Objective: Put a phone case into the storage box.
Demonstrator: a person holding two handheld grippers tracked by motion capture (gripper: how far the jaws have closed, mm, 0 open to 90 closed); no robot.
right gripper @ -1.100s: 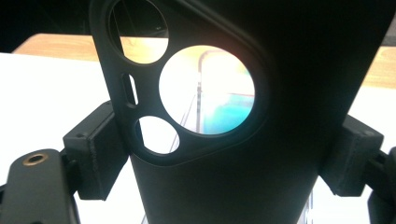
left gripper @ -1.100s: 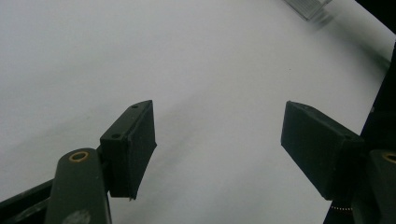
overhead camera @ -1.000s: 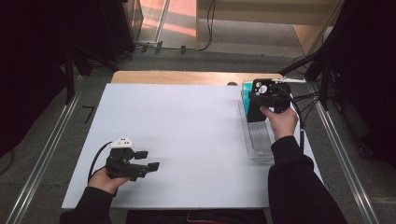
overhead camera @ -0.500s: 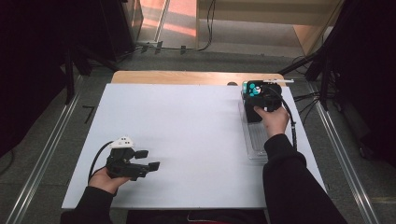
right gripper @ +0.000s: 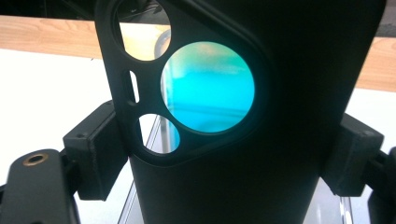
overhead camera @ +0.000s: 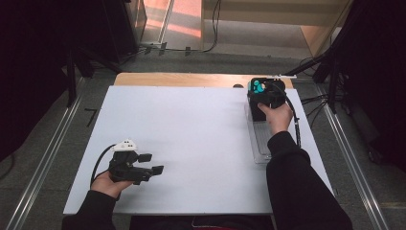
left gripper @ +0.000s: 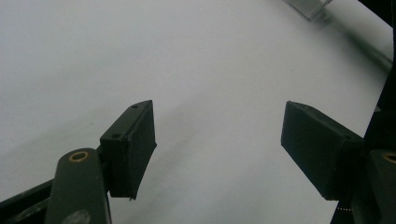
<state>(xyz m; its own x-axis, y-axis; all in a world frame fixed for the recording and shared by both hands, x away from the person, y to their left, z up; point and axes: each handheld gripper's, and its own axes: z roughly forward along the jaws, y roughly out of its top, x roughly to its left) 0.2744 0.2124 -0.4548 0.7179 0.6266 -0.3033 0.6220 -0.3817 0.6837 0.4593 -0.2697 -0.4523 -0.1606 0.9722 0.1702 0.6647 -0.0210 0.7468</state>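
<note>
Jaws of the left gripper (overhead camera: 152, 163) stand released with a clear gap between the two black pads (left gripper: 132, 146); nothing sits between them. In the high view this gripper is at about 7 o'clock on the white worktop (overhead camera: 191, 139), held low over the surface in the left hand (overhead camera: 111, 181), with its jaws pointing toward 3 o'clock. The left gripper view shows bare white surface beneath the jaws, with a corner of the clear tray (left gripper: 308, 6) at 1 o'clock.

Jaws of the right gripper (right gripper: 224, 158) are clenched on a black phone case (right gripper: 280, 84); both pads (right gripper: 95, 154) press against its two side edges. The case stands upright between them, its camera cut-outs toward the top, and a teal colour shows through the largest round opening. In the high view the right gripper (overhead camera: 264, 98) is at about 2 o'clock on the worktop, in the right hand (overhead camera: 276, 117), directly over the far end of the clear tray (overhead camera: 261, 143), which lies along the right edge of the worktop. Whether the case touches the tray cannot be told.
</note>
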